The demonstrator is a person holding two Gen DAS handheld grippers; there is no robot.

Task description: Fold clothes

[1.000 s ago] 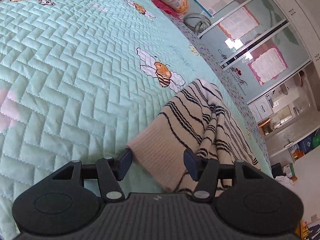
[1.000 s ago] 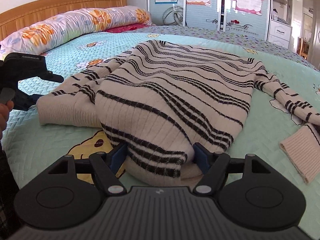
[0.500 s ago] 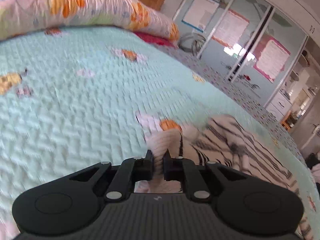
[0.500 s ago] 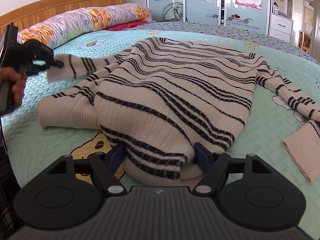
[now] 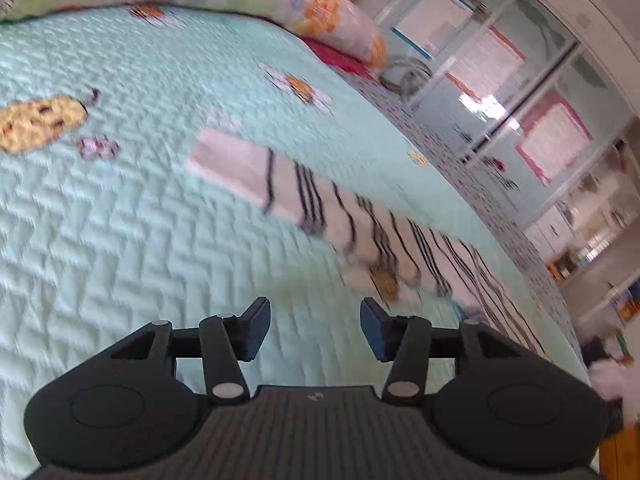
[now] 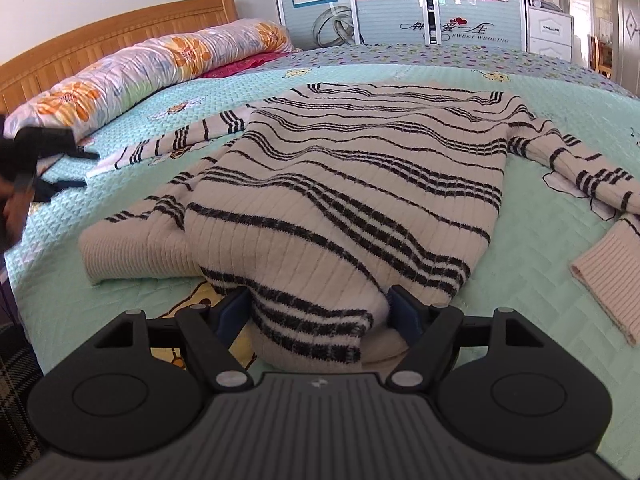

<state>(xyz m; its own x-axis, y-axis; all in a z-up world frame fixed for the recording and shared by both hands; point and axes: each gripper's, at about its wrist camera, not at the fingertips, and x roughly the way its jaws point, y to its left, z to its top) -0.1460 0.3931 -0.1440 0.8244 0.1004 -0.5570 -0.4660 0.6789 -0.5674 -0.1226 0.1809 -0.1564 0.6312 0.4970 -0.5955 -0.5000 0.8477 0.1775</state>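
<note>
A cream sweater with black stripes (image 6: pixel 360 168) lies spread on the mint quilted bedspread (image 6: pixel 540 248). Its bunched hem (image 6: pixel 316 320) sits between the fingers of my right gripper (image 6: pixel 320 312), whose jaws stand wide around it without visibly squeezing. One sleeve (image 5: pixel 280 184) lies stretched out flat toward the pillow, also seen as the sleeve (image 6: pixel 180 140) in the right wrist view. My left gripper (image 5: pixel 314 328) hovers just short of it, jaws opening, nothing between them. It appears as the left gripper (image 6: pixel 90 170) at the left edge, held by a hand (image 6: pixel 12 208). The other sleeve (image 6: pixel 580 176) trails right.
A rolled floral quilt (image 6: pixel 152 68) lies along the wooden headboard (image 6: pixel 100 48). Wardrobe doors with posters (image 6: pixel 400 4) and a white drawer unit (image 6: pixel 548 32) stand beyond the bed. The ribbed cuff (image 6: pixel 608 276) lies near the right edge. A plaid cloth (image 6: pixel 16 380) shows at lower left.
My left gripper shut on the sleeve cuff, lifted it out toward the pillow, then let go and drew back; the sleeve now lies straight. The right gripper has stayed around the hem.
</note>
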